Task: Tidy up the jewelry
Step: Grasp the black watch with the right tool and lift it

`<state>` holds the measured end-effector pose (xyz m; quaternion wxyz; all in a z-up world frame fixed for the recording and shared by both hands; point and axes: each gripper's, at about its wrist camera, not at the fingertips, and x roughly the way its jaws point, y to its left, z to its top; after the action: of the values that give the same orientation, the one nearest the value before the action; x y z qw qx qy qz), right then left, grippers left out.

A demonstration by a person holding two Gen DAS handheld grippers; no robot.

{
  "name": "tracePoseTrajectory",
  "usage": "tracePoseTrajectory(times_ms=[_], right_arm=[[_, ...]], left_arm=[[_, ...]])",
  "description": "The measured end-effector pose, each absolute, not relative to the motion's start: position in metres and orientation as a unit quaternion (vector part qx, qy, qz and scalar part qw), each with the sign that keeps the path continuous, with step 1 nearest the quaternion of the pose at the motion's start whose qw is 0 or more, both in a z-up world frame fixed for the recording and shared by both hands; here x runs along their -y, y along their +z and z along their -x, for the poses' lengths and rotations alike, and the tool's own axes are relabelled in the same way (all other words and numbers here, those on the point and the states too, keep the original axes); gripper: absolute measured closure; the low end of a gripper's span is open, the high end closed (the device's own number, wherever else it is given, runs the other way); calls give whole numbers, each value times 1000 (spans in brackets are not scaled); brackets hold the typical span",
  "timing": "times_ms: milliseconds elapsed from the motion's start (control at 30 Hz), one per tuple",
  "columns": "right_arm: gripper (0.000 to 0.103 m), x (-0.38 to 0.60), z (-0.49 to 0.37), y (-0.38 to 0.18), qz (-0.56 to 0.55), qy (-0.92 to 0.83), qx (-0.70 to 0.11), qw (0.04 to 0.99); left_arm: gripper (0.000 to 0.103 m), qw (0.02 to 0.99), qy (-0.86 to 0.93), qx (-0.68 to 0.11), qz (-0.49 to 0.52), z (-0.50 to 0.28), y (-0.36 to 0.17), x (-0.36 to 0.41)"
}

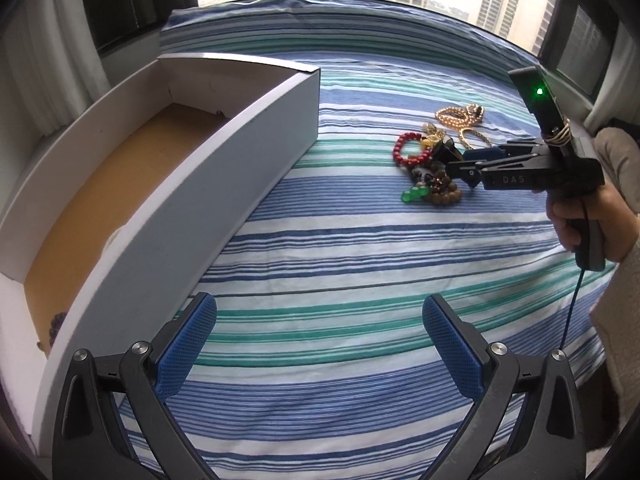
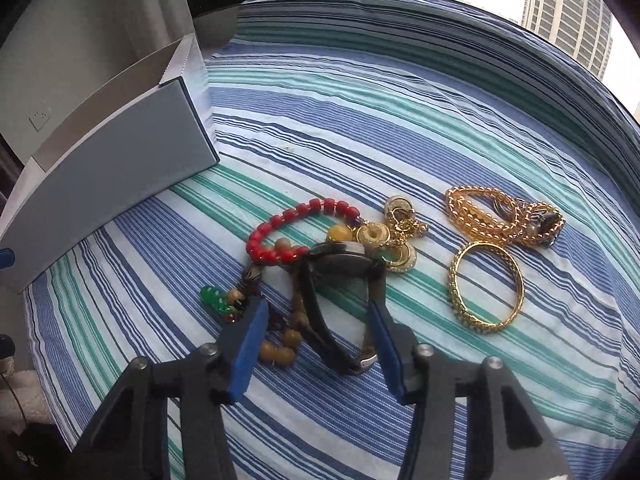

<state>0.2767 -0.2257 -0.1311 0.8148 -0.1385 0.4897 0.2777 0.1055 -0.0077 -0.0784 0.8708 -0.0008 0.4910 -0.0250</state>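
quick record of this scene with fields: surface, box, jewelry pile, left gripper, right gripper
surface: striped bedspread
box: open white box, brown floor, some beads at its near end
jewelry pile: red bead bracelet, gold bangle, amber bead strand, green beads, all on the bedspread outside the box
left gripper: left gripper open, nothing between its pads, beside the box
right gripper: right gripper over the pile, dark watch between its pads, grip not clear

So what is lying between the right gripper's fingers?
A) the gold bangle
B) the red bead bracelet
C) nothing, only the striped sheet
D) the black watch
D: in the right wrist view the black watch sits between the right gripper fingers, while the red bead bracelet lies beyond them and the gold bangle off to one side.
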Motion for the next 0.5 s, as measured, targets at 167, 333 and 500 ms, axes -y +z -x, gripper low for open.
tracePoseTrajectory(times_ms=[167, 333, 500], right_arm=[[64, 222, -277, -138, 147, 295, -499, 801], [83, 222, -277, -140, 150, 295, -504, 798], [84, 230, -270, -131, 137, 282, -501, 807]], left_arm=[[0, 866, -33, -499, -5, -109, -82, 16], [0, 865, -39, -500, -18, -110, -83, 26], [0, 860, -51, -508, -17, -116, -88, 32]])
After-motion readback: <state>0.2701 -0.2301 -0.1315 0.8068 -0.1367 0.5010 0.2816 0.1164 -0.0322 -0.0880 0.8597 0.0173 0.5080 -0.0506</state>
